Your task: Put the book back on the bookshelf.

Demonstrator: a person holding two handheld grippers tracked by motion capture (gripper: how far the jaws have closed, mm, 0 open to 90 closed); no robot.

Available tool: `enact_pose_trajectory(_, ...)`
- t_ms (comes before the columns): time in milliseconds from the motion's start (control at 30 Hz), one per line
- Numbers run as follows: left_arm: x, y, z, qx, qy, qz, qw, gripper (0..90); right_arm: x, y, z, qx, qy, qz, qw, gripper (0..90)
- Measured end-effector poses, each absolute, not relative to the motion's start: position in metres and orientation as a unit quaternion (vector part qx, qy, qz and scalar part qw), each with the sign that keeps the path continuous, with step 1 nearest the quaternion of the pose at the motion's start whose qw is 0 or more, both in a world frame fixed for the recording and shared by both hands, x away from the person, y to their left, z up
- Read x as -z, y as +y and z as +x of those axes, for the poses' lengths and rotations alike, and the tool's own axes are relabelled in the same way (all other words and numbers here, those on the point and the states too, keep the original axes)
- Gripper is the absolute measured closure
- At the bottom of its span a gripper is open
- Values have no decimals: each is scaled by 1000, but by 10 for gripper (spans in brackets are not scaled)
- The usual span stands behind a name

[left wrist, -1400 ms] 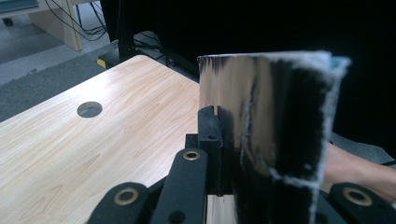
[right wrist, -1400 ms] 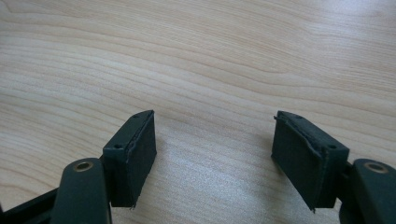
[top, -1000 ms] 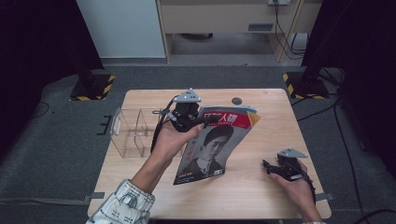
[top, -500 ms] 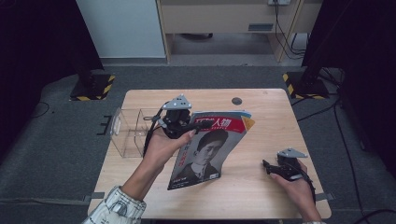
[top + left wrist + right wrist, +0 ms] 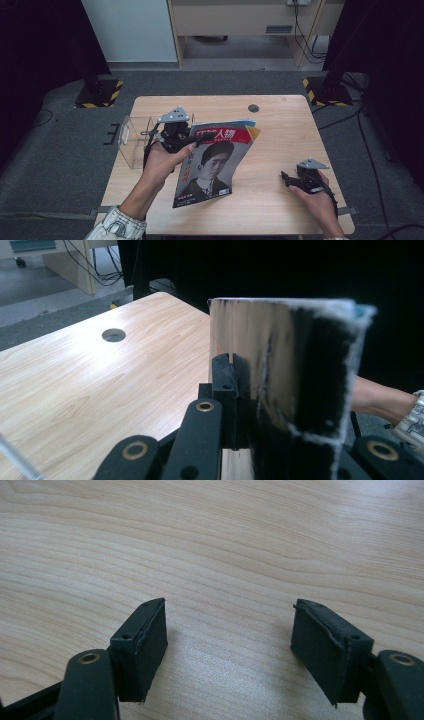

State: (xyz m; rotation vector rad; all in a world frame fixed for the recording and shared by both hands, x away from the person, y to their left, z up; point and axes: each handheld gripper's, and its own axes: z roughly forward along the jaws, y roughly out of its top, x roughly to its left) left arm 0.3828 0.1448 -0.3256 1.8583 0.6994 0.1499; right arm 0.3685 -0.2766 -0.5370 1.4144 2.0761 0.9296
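Magazine [image 5: 215,162] pinched in left gripper [image 5: 187,141], cover hiding its far jaw; right gripper [image 5: 227,647] gaping wide over table [image 5: 280,125].

Left gripper [image 5: 192,142] jaw tips hidden behind the magazine [image 5: 215,160] top corner in the high view; in the left gripper view the magazine [image 5: 285,390] is a close blur, cover unreadable, bottom cut off. Clear box [image 5: 134,142] partly hidden behind the left hand [image 5: 162,160]. Right gripper [image 5: 290,181] jaws too small to judge from above.
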Motion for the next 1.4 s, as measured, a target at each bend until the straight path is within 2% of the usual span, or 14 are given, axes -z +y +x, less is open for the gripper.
enact_pose_trajectory(1400, 313, 239, 354, -99, 339, 758, 549, 865, 537, -277, 369, -338, 755, 513, 229, 305)
